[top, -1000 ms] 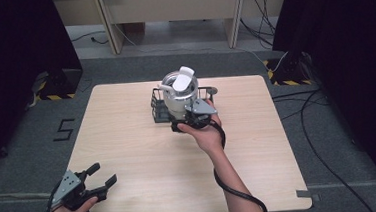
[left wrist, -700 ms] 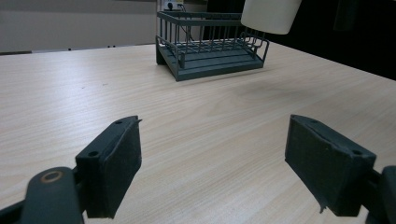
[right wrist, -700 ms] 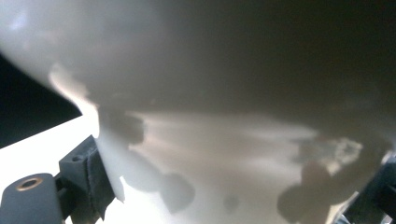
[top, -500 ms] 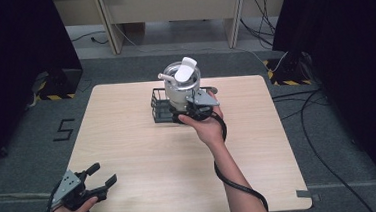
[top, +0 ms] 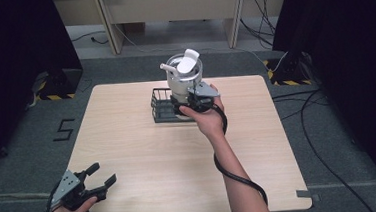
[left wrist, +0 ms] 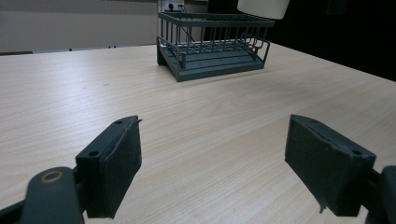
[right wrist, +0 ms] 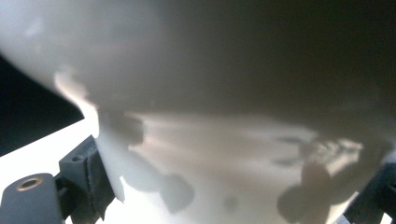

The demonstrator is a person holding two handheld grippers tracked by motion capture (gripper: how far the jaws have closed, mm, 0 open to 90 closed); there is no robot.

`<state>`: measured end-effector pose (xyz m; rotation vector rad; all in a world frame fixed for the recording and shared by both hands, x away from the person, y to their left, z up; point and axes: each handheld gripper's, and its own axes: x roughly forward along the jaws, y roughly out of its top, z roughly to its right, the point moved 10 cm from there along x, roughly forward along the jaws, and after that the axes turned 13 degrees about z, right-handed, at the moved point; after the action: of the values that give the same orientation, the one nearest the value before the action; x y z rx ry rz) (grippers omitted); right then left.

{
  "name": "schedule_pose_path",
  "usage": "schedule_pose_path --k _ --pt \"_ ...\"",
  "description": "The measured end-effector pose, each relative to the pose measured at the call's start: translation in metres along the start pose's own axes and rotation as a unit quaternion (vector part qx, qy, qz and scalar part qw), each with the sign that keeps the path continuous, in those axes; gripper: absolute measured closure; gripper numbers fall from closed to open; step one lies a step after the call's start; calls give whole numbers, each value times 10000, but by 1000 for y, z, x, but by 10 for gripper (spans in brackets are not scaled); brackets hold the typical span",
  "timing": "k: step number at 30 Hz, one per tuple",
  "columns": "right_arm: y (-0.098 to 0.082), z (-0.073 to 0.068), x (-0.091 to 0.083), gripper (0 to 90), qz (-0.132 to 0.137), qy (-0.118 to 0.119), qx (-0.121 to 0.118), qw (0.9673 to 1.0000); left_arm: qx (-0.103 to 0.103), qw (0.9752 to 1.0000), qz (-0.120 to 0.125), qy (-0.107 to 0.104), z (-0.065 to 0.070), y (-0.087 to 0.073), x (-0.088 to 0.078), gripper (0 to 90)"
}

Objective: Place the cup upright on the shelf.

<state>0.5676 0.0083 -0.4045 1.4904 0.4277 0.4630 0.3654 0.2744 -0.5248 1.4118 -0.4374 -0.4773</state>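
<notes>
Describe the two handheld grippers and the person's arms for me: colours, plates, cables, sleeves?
Both grippers are black with two blocky jaws. The left gripper and the right gripper each carry a grey three-cornered plate. A thick black cable trails along the right forearm. No sleeves show on either forearm.

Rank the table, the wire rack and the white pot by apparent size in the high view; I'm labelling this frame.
1. Table, largest by far.
2. Wire rack and white pot: they look similar, and the pot is raised nearer the camera in the right hand-held gripper, so I won't rank them.
</notes>
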Motion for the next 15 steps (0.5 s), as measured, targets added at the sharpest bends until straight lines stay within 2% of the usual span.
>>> schedule_pose_path --k 15 --pt "3 17 16 115 -44 -174 3 9998 -16 10000 18 23 -1 0 0 179"
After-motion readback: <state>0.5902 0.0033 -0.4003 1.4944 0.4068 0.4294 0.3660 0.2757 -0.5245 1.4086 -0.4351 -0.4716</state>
